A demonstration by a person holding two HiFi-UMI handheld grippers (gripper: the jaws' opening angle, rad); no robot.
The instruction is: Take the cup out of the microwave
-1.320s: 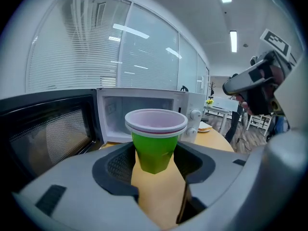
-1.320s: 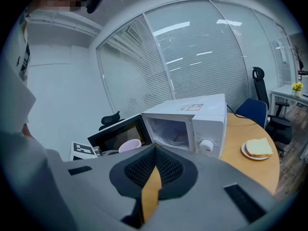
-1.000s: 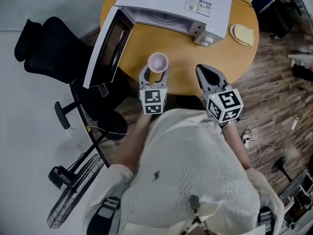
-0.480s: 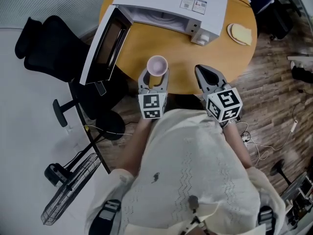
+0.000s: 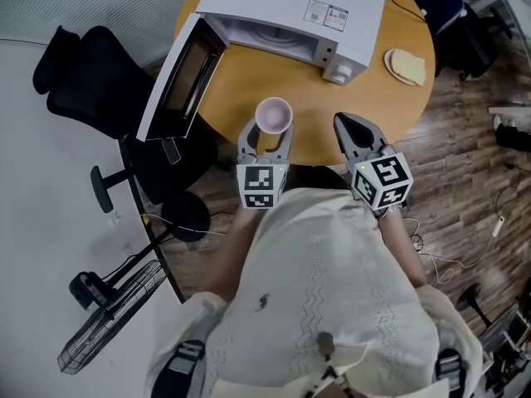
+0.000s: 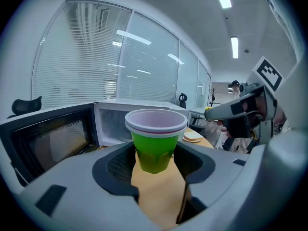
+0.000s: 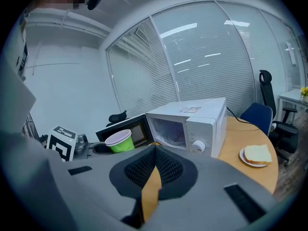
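Head view: left gripper point(image 5: 266, 133) fingers clamped on the cup point(image 5: 273, 114), one on each side of its body, cup upright. Cup is outside the microwave point(image 5: 292, 8), over the near part of the round bench point(image 5: 249, 77), right of the open door point(image 5: 178, 81).

Left gripper view: cup is green with a white rim and pale inside. Its base appears to be off the bench top. Microwave cavity sits behind it, door swung out to the left.

Right gripper point(image 5: 347, 125) is just right of the left one, over the near bench edge, fingers clenched together. Right gripper view confirms the pads meet at the tips, with the bench showing through the slit below them. That view puts the cup at far left, in front of the door.

Plate point(image 5: 387, 60) with a slice of bread point(image 5: 412, 63) is at the right edge of the bench, just right of the microwave. Black office chair point(image 5: 91, 85) is left of the bench, past the door.
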